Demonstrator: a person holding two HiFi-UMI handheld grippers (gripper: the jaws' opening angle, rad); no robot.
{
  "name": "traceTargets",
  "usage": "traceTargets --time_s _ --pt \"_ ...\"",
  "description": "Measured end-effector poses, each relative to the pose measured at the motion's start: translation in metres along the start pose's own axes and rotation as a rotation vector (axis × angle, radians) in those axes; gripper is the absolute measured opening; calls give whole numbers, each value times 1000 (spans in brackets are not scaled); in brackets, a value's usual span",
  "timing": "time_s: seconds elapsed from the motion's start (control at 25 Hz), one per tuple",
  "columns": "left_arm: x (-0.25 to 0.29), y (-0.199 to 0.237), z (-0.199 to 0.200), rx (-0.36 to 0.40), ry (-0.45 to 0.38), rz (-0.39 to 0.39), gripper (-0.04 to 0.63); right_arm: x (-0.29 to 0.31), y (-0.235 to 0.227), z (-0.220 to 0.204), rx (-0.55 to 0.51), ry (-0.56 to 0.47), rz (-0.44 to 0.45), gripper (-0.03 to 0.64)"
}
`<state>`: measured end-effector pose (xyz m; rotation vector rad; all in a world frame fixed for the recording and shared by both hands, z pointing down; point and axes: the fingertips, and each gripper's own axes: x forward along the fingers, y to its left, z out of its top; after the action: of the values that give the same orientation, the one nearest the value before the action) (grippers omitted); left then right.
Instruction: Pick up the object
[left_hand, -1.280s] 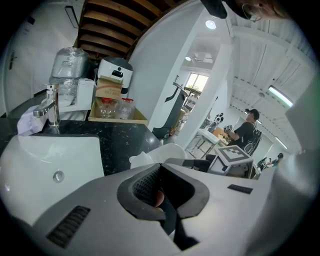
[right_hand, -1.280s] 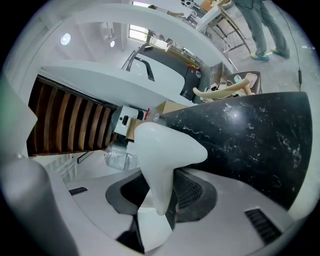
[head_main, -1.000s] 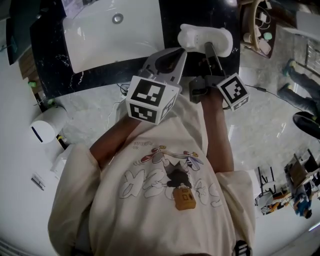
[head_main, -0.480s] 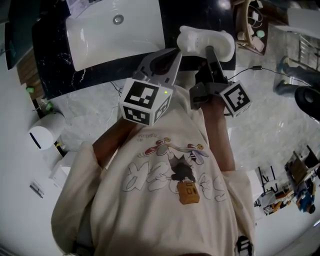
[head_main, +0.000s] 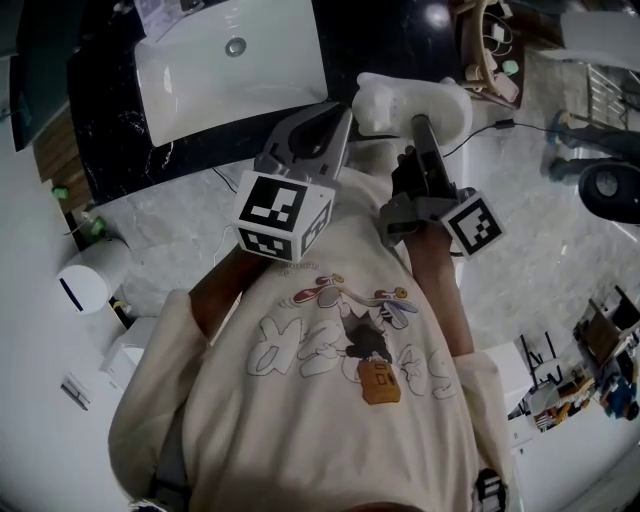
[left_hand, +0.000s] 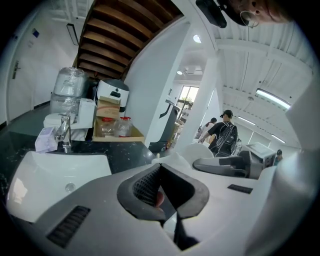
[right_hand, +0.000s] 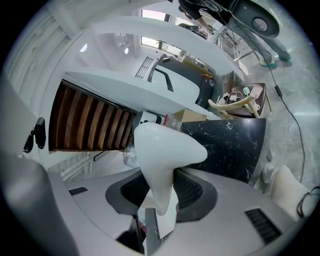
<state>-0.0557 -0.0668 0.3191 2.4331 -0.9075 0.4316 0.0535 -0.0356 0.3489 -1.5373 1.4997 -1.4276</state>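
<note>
A smooth white object (head_main: 412, 103) with rounded ends hangs above the front edge of the black counter (head_main: 115, 125). My right gripper (head_main: 418, 124) is shut on it. In the right gripper view the object's (right_hand: 165, 150) narrow lower part sits clamped between the dark pads (right_hand: 192, 192) of that gripper (right_hand: 162, 195). My left gripper (head_main: 346, 108) has its tips closed together at the object's left end. The left gripper view shows that gripper's (left_hand: 161, 172) pads meeting just under the white object (left_hand: 192, 152). Whether they pinch its edge is hidden.
A white sink basin (head_main: 230, 65) is set in the counter, with a tap (left_hand: 63, 132) behind it. A tray of small items (head_main: 487, 60) and a cable (head_main: 505, 125) lie to the right. A white cylinder (head_main: 83, 282) stands on the marble floor (head_main: 530, 260) at left. People (left_hand: 222, 135) stand far off.
Both grippers and the white object have risen together, off the counter and toward me. The grip on the object looks the same.
</note>
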Motion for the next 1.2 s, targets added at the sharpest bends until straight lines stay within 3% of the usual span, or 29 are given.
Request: traceTargets --time_s 0.36,1.2 --pt "-14 -6 4 21 -27 15 3 -34 21 0 18 -33 23 149" --pt "-15 -6 3 22 -16 32 3 -37 21 -7 25 -18 25 146"
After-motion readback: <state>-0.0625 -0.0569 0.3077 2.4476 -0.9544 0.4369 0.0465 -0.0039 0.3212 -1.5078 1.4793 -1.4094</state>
